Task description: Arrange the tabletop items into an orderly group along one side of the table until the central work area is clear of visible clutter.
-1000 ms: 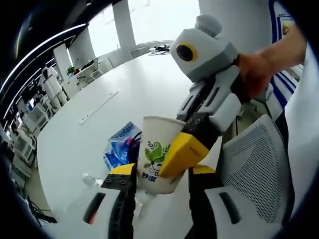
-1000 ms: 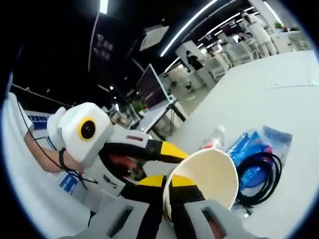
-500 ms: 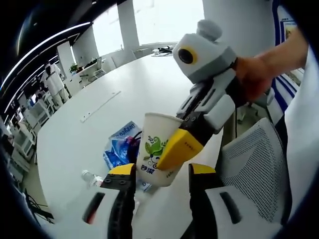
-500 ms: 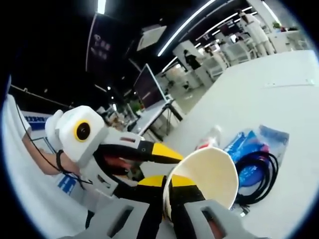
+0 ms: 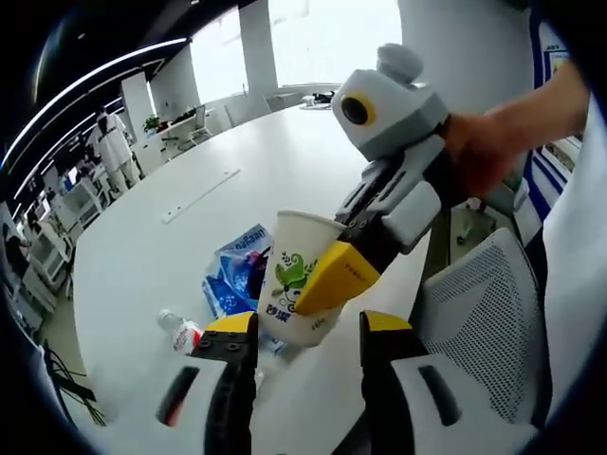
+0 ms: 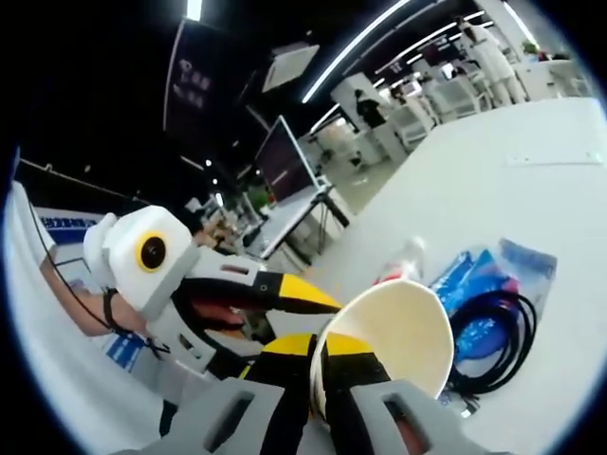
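Daylight is pouring through tall windows at the far end of a large open office, where a long white counter is stretching away toward rows of pale desks and chairs. A white mesh chair is standing just beside the counter's near edge. Overhead, strip lights are glowing across a dark ceiling, and what looks like a dark screen is standing on a stand behind.

Bright window glare washing out the far wall, dim ceiling with strip lights, fisheye-bent edges
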